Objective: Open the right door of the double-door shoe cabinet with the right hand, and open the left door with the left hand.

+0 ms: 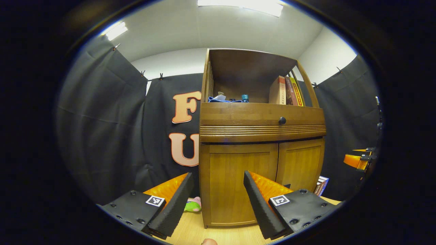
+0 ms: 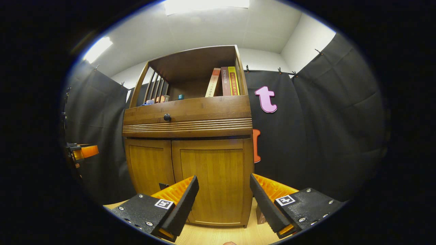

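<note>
On the pale wood floor [image 2: 218,234], both tongs, left gripper [image 1: 218,200] and right gripper [image 2: 223,200], hang spread and empty. Beyond stands the shoe cabinet [image 2: 190,163], doors closed, rigid, no handles visible; I'd pull at their edges.

Two wedge-shaped fingers [image 1: 172,204] per gripper, ribbed orange behind the pads. Behind each finger, a black textured plate [image 2: 308,204] with silver screws and a square black-and-white marker [image 2: 284,200].
</note>
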Tool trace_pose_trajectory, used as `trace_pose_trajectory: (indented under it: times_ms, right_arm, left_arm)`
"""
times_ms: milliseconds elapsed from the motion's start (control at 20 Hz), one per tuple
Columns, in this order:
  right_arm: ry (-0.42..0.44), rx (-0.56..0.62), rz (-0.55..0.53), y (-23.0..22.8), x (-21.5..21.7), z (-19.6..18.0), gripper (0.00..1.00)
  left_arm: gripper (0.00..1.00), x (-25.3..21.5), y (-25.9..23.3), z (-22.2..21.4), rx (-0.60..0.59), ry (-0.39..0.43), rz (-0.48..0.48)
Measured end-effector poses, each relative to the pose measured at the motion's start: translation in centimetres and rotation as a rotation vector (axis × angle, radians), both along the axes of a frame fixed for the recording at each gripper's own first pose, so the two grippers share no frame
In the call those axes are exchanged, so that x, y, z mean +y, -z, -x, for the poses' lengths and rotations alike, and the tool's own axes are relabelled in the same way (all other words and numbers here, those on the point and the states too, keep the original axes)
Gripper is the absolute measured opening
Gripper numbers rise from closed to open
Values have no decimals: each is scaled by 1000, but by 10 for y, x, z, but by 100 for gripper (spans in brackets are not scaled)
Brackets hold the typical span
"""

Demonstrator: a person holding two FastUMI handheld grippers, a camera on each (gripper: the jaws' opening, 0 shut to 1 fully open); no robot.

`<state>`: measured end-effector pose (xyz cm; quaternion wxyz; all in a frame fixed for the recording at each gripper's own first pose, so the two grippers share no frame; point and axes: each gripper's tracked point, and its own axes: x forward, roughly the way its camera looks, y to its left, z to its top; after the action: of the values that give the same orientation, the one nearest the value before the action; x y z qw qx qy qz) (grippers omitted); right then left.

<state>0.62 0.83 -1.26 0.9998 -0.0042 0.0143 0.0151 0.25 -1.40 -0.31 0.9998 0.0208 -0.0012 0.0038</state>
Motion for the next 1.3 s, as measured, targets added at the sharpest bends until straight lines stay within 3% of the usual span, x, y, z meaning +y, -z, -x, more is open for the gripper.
trace_pose_trajectory:
  times_ms: [50,100,800,1300]
  right_arm:
    - [2,-3,2,0,0,0,100]
    - [4,-5,4,-1,0,0,93]
    - [-12,0,15,8,16,1,93]
    - [-41,101,42,87,68,-37,94]
  left_arm:
    - [95,-1,-1,1,-2,3,4]
    - [95,-1,-1,2,-2,5,3]
    - [95,10,0,17,10,-5,-43]
    - [96,39,11,23,25,-30,-51]
